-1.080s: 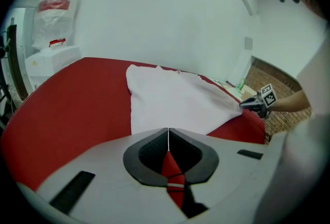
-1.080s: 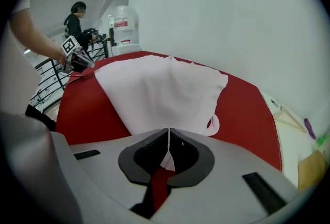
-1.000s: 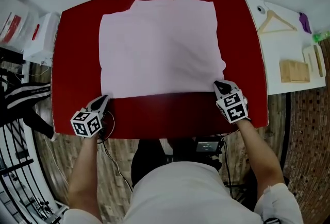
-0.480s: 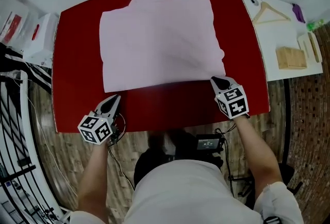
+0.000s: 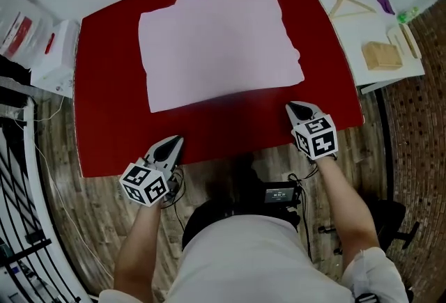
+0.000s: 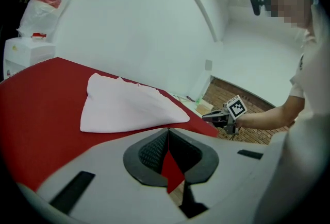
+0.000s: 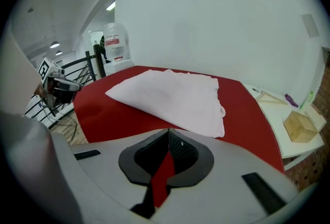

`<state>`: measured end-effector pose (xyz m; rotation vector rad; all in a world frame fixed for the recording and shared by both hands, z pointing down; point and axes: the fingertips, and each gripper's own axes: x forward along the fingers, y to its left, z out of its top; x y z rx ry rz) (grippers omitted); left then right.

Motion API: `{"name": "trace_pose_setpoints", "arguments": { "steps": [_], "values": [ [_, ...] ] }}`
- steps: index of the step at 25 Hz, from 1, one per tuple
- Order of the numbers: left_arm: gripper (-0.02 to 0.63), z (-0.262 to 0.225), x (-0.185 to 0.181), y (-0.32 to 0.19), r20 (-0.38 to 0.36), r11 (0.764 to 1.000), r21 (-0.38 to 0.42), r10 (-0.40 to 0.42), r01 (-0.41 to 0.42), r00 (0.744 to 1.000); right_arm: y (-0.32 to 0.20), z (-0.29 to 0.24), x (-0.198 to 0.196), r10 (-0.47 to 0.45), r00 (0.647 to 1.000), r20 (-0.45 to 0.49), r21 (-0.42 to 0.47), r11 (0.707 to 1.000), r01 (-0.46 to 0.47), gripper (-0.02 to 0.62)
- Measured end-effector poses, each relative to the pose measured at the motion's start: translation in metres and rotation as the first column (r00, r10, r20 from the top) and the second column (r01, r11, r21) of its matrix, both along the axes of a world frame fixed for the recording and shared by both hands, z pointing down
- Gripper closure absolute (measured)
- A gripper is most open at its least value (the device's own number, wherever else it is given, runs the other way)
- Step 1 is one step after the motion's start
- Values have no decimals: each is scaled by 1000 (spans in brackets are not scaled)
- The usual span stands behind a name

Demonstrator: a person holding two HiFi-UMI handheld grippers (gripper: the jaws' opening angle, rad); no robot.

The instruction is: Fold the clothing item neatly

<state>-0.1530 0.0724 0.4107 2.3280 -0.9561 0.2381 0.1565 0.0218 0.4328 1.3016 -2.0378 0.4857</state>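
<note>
**Head view.** The pink garment [image 5: 219, 44] lies on the red table [image 5: 111, 120], toward its far side, as a rough rectangle. The left gripper [image 5: 171, 145] and right gripper [image 5: 300, 111] are both at the near edge, clear of the cloth.
- Risk: jaws pressed together would only shove the hem and ruck it. They must spread before they meet the cloth.
- Condition: the far edge is stepped and the right edge wavy, so the layers look not quite flush. Judged folded at least once, and neatness still doubtful.

**Left gripper view.** The jaws are pressed together with nothing between them; only the table's red shows behind.
- Risk: the cloth is thin, so a shallow pinch may take the top layer alone and pull the fold apart.
- Condition: the garment [image 6: 129, 107] sits low and flat, its near corner tapering to a point.

**Right gripper view.** The jaws are pressed together and empty.
- Risk: folding over the curled near right corner would likely press in a crease.
- Condition: the garment [image 7: 170, 97] is smooth on top, with a small curled lip at that corner.
</note>
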Motion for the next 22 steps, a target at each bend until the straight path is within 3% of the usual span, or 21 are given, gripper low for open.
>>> {"name": "trace_pose_setpoints", "arguments": {
  "steps": [13,22],
  "values": [
    [599,-36,-1,58,-62,995,69,79,-74,995,75,-37,-27,92,995,46,65,993,-95,581],
    [599,-56,-7,92,-79,995,80,63,-57,995,107,-69,-44,68,995,79,101,992,-76,581]
  ]
}}
